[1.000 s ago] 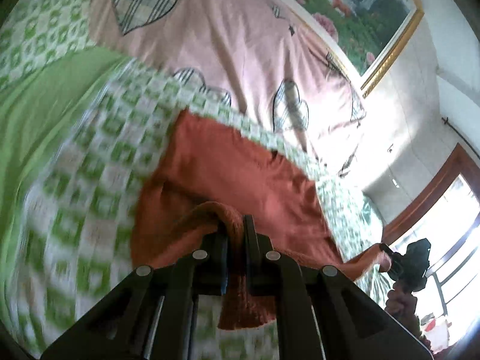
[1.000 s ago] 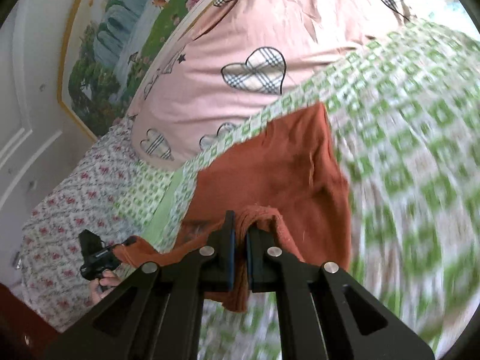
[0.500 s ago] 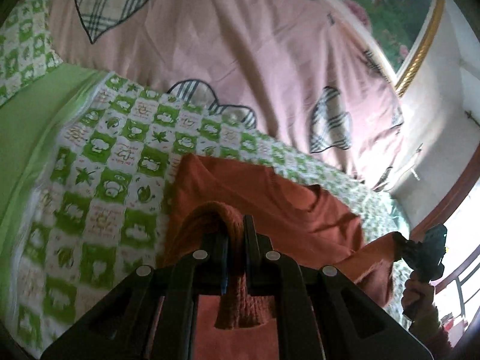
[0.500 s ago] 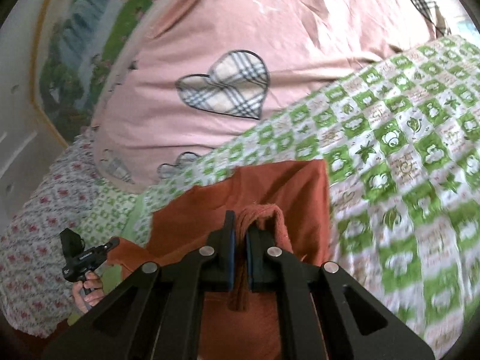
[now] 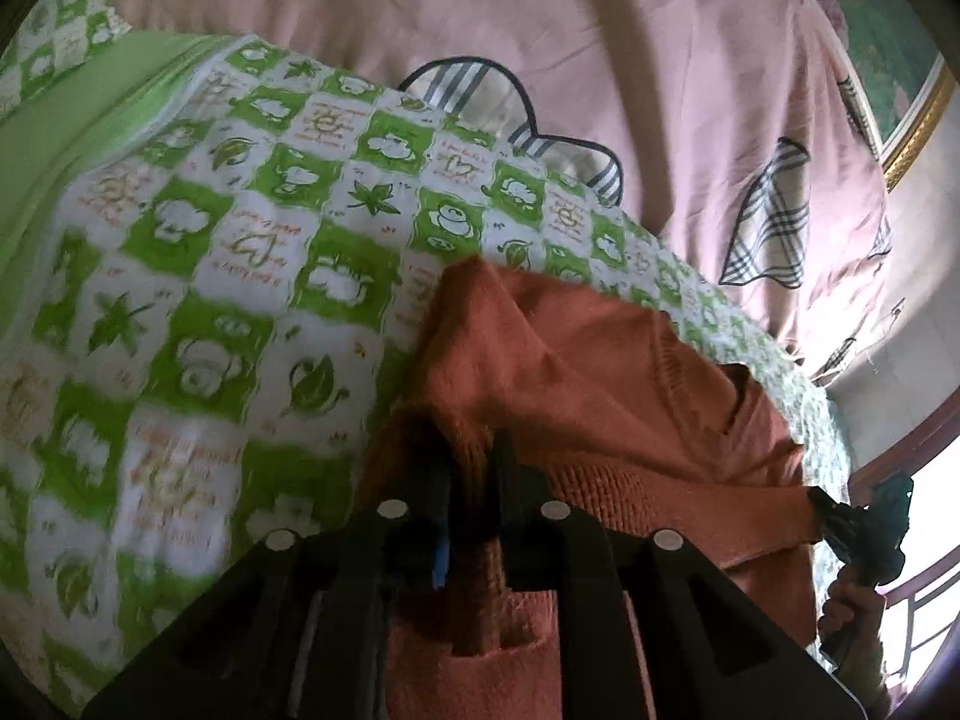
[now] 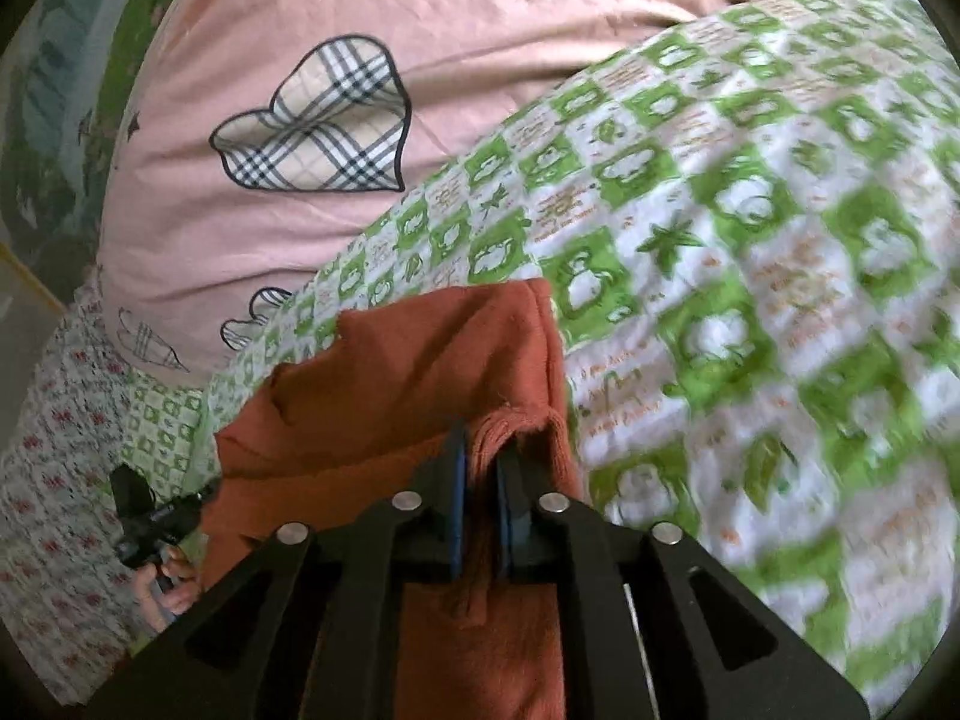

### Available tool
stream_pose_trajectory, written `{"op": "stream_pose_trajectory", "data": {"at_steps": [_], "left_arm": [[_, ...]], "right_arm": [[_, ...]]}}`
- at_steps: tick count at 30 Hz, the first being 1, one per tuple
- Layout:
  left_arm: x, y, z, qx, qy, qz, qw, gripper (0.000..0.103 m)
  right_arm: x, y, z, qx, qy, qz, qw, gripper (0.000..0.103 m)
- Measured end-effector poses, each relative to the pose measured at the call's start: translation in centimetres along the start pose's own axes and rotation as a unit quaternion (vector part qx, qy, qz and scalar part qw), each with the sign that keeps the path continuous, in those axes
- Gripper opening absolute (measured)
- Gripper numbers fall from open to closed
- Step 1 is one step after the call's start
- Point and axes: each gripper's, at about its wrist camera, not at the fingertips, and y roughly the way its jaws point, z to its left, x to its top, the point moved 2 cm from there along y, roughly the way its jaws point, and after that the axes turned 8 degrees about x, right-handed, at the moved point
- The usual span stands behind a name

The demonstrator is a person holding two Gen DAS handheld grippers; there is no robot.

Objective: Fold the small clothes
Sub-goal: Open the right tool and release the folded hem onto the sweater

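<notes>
An orange knit sweater point(image 5: 588, 372) lies on the green checked bedsheet point(image 5: 210, 276), its near edge folded over its far part. My left gripper point(image 5: 471, 468) has a bunch of the knit between its fingers; the jaws are opening, though the cloth fills the gap. My right gripper point(image 6: 480, 456) holds the other corner of the sweater point(image 6: 420, 372) the same way, its jaws opening too. Each view shows the other gripper at the stretched edge: the right one point(image 5: 864, 522) and the left one point(image 6: 156, 516), both in a person's hands.
A pink quilt with plaid hearts point(image 6: 300, 180) is heaped just beyond the sweater. A gold-framed painting point(image 5: 918, 120) hangs on the wall behind. A floral sheet point(image 6: 48, 480) lies at the left of the right wrist view. The checked sheet point(image 6: 750, 240) spreads wide to either side.
Both grippers carried the sweater's edge forward and down towards the pink quilt, laying it over the far part. The gap between each pair of fingers has widened slightly.
</notes>
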Motion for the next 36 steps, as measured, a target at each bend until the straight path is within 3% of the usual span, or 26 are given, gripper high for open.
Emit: {"op": "stream_pose_trajectory", "data": {"at_steps": [2,5,8,12,15,18,23,25,26,30,33,36], "left_arm": [[-1.5,-1.9,-0.5,-0.009,0.010,-0.002,0.9999,0.031],[-5.2,-4.5,-2.6,-0.042,0.040,0.009,0.9983,0.035],[-8.9,-4.2,-6.0,-0.075,0.089,0.053,0.9918,0.035],[-10.9,-1.7,-10.0,-0.055,0.152,0.078,0.9838,0.035],[-10.1,-0.4,-10.9,-0.056,0.163,0.089,0.9810,0.038],[-8.1,0.7,-11.1,-0.047,0.170,0.093,0.9799,0.034],[-2.6,3.0,-10.4,-0.020,0.172,0.086,0.9811,0.028],[0.1,3.3,-9.8,0.033,0.168,0.056,0.9837,0.030],[1.6,3.7,-9.2,0.056,0.159,0.048,0.9845,0.031],[6.1,4.1,-5.6,0.052,0.071,0.026,0.9958,0.030],[6.2,2.9,-4.6,0.040,0.046,0.015,0.9980,0.030],[4.2,1.1,-4.3,0.042,0.046,0.007,0.9981,0.032]], "right_arm": [[-0.7,-1.8,0.8,-0.026,-0.015,-0.020,0.999,0.028],[-2.8,-4.1,3.1,-0.028,-0.055,-0.035,0.997,0.028],[-6.4,-2.5,6.7,0.008,-0.119,0.029,0.992,0.028],[-10.5,2.1,10.4,0.026,-0.205,0.125,0.970,0.028],[-11.3,5.0,11.1,-0.001,-0.239,0.169,0.956,0.028],[-10.4,6.7,10.3,-0.037,-0.254,0.180,0.950,0.024],[-4.8,7.6,8.3,-0.090,-0.211,0.121,0.966,0.022],[-2.0,7.2,7.5,-0.125,-0.197,0.074,0.970,0.023],[-1.0,6.8,6.9,-0.134,-0.184,0.054,0.972,0.023],[2.0,5.0,3.6,-0.147,-0.112,0.004,0.983,0.022],[1.5,3.4,3.9,-0.141,-0.105,-0.011,0.984,0.024],[-0.6,1.4,5.2,-0.115,-0.116,-0.015,0.986,0.025]]}}
